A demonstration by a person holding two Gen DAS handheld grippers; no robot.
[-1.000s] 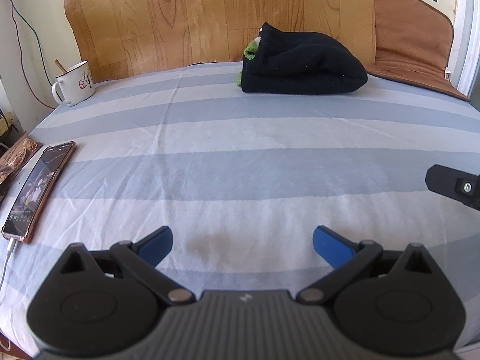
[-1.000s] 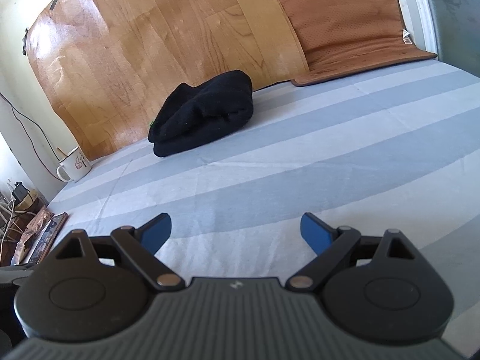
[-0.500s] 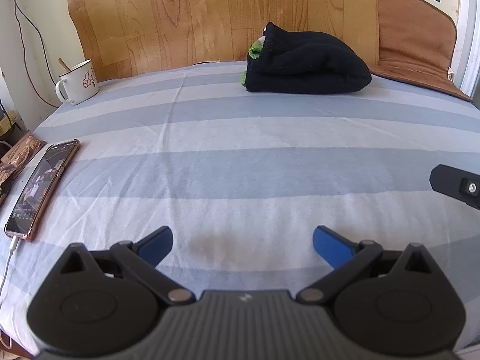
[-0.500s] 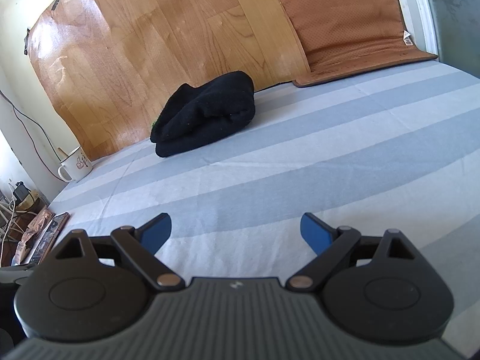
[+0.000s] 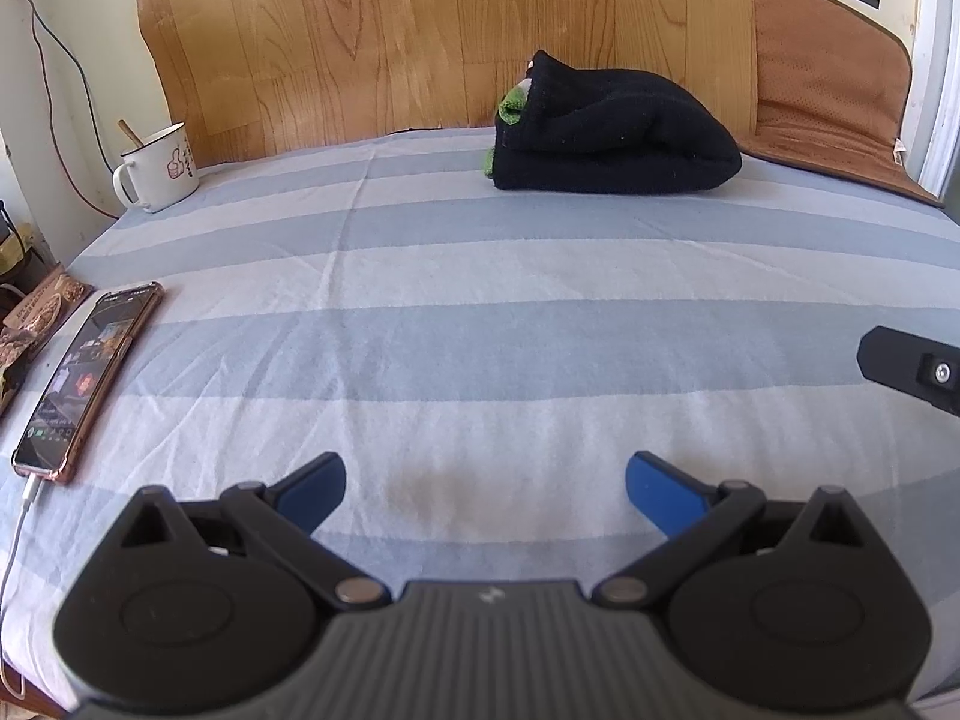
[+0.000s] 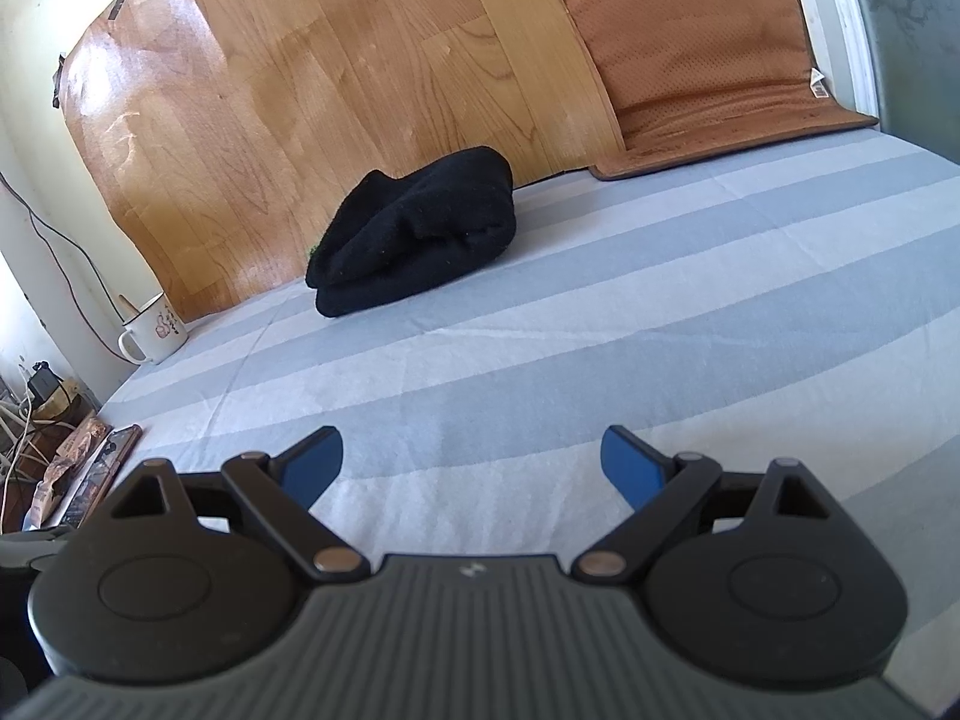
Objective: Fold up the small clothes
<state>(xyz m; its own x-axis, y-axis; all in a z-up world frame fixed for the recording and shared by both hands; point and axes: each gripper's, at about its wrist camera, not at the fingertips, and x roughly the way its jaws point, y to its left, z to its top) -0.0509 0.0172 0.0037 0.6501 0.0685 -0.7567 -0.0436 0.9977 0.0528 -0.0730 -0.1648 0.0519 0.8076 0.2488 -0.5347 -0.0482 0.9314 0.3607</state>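
A folded black garment (image 5: 606, 138) with a bit of green at its left end lies at the far side of the blue-and-white striped sheet (image 5: 480, 330), against the wood-pattern panel. In the right wrist view the black garment (image 6: 420, 234) sits far ahead and left of centre. My left gripper (image 5: 485, 483) is open over the near part of the sheet, nothing between its blue fingertips. My right gripper (image 6: 473, 462) is open too and holds nothing. A black part of the right gripper (image 5: 918, 369) shows at the left wrist view's right edge.
A white enamel mug (image 5: 157, 168) with a stick in it stands at the far left corner. A phone (image 5: 90, 372) on a cable lies at the left edge. A brown mat (image 5: 834, 90) leans at the back right. A faint stain (image 5: 426, 495) marks the sheet.
Both views have shifted slightly, so the garment and mug sit a little differently in frame. Both grippers stay open and empty; the garment has not moved.
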